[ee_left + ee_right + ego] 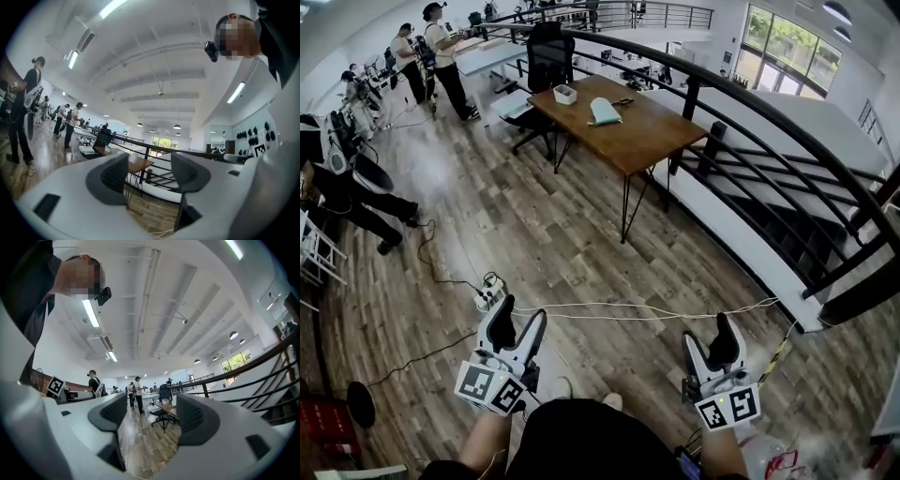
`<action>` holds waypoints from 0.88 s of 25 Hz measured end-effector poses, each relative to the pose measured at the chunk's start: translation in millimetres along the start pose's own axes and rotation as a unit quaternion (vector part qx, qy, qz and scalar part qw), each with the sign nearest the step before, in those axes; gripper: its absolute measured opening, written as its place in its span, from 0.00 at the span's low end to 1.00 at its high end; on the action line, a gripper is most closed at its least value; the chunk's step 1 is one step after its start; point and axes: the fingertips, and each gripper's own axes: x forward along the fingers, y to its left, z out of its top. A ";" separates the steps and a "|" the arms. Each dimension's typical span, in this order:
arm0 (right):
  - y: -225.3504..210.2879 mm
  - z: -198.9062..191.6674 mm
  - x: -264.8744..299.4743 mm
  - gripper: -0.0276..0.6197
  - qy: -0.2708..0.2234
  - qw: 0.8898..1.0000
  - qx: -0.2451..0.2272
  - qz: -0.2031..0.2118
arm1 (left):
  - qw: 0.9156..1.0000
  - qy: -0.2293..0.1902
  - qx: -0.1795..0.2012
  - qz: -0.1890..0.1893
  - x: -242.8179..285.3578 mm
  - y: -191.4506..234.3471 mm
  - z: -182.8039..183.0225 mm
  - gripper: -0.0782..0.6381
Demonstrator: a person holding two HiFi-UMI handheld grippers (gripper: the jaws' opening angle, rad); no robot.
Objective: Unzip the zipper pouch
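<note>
While the left gripper and right gripper held their jaws wide apart and empty, the flat pale-teal zipper pouch lay well away, at the middle of the brown wooden bench; pulled unpinned, it could slide.

We log the floor as wood planks, worn, semi-matt. We read the table as smooth wood, satin, on thin black metal legs. The railing looks glossy black metal. The left gripper and right gripper show smooth white plastic; pads dark, matt, ribbed. The pouch looks like cloth, matt.
</note>
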 end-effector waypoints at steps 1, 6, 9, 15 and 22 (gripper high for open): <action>-3.0 0.2 -2.0 0.53 -0.001 1.000 0.003 0.001 | 1.000 0.000 0.000 0.004 -0.3 -4.0 -1.2 0.50; -14.4 -5.9 -0.9 0.52 0.007 1.000 0.021 0.009 | 1.000 0.007 -0.001 0.014 -1.6 -14.7 -6.6 0.51; -16.8 -13.0 1.9 0.52 0.015 0.999 0.028 0.013 | 1.000 0.012 0.002 0.021 0.0 -9.6 -8.3 0.51; -30.8 -15.4 22.0 0.45 0.019 1.000 0.021 0.001 | 1.000 0.014 -0.010 0.019 28.7 11.2 -17.5 0.51; -47.4 -5.3 85.3 0.45 0.013 1.000 0.000 -0.017 | 1.000 -0.008 -0.008 -0.005 94.1 50.0 -0.9 0.51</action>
